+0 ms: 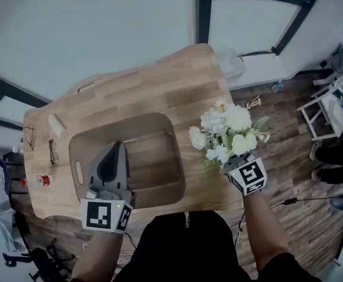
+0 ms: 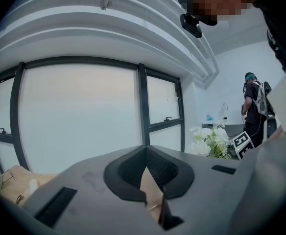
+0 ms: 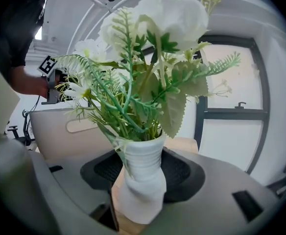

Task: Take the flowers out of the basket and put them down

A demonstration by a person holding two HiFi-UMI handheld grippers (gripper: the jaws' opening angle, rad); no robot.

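One bouquet [image 1: 227, 134] clamped in right gripper [image 1: 233, 162], one basket [image 1: 79, 150]

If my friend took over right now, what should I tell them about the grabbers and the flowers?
Left gripper: jaws together, nothing in them, over the basket.
Right gripper: shut on the white-wrapped stems of the flowers, held to the right of the basket by the table edge.
Done: the flowers are out of the basket.
Left to do: set them down on the table, then let go.
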